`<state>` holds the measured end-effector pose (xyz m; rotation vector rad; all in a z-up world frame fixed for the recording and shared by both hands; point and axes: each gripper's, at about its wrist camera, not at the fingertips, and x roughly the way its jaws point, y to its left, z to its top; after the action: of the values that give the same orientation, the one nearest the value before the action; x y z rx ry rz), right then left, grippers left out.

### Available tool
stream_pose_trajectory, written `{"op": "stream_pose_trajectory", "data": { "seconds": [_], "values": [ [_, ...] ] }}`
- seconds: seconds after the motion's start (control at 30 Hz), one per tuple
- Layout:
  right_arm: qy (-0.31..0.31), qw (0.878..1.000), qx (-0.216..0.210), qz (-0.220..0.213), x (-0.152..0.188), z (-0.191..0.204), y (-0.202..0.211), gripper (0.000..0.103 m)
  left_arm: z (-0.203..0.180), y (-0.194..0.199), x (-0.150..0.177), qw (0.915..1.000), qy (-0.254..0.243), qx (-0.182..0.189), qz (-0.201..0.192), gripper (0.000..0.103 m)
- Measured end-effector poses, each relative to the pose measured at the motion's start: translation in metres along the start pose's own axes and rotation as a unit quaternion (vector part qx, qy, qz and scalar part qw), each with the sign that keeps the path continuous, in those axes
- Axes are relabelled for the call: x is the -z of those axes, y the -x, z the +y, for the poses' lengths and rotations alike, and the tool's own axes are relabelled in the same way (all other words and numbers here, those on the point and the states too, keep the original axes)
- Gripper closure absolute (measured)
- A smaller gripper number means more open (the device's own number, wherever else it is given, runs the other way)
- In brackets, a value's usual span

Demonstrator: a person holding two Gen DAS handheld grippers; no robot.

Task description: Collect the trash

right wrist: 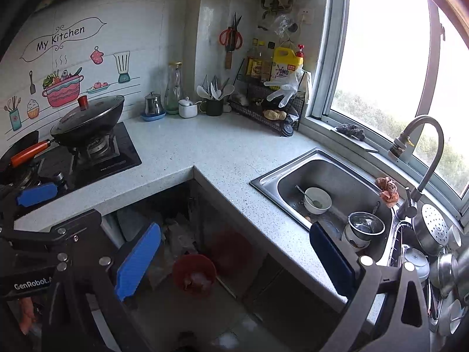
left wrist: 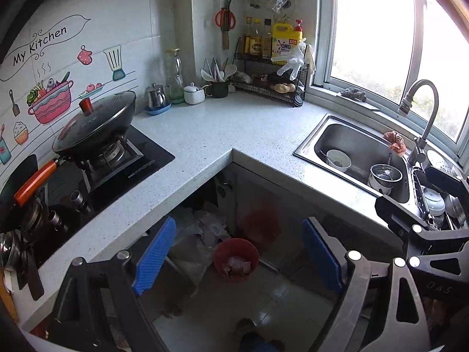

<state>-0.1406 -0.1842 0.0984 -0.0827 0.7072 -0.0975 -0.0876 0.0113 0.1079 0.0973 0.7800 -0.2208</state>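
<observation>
- The red trash bin (left wrist: 236, 259) stands on the floor in the corner recess under the L-shaped surface (left wrist: 222, 129), with pale scraps inside it
- Crumpled plastic bags (left wrist: 205, 228) lie just beside the bin, further under the surface
- The left hand-held gripper (left wrist: 239, 259) hangs above the bin, blue pads spread wide, nothing between them
- The right hand-held gripper (right wrist: 234, 259) is likewise wide open and empty, to the bin's right
- Beyond the bin, a lidded wok (left wrist: 93, 126) sits on the stove to its left
- A steel sink (right wrist: 331, 193) to its right holds a white bowl (right wrist: 317, 201)
</observation>
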Motion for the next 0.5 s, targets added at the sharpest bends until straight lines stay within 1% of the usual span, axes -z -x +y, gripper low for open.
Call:
{"op": "stream_pose_trajectory", "data": {
  "seconds": [0.13, 0.2, 0.33, 0.5],
  "values": [
    [0.002, 1.0, 0.005, 0.012, 0.009, 0.004, 0.002, 0.001, 0.001, 0.004, 0.012, 0.9999, 0.001, 0.007, 0.013, 0.017],
    [0.001, 1.0, 0.009, 0.013, 0.012, 0.005, 0.003, 0.001, 0.0, 0.007, 0.015, 0.9999, 0.0, 0.009, 0.011, 0.017],
    [-0.006, 1.0, 0.014, 0.014, 0.015, 0.003, 0.007, 0.001, -0.007, 0.013, 0.015, 1.0, -0.004, 0.001, 0.007, 0.016],
    [-0.014, 1.0, 0.02, 0.01, 0.017, 0.002, 0.011, 0.001, -0.009, 0.015, 0.013, 0.9999, -0.007, 0.008, 0.002, 0.016]
  ]
}}
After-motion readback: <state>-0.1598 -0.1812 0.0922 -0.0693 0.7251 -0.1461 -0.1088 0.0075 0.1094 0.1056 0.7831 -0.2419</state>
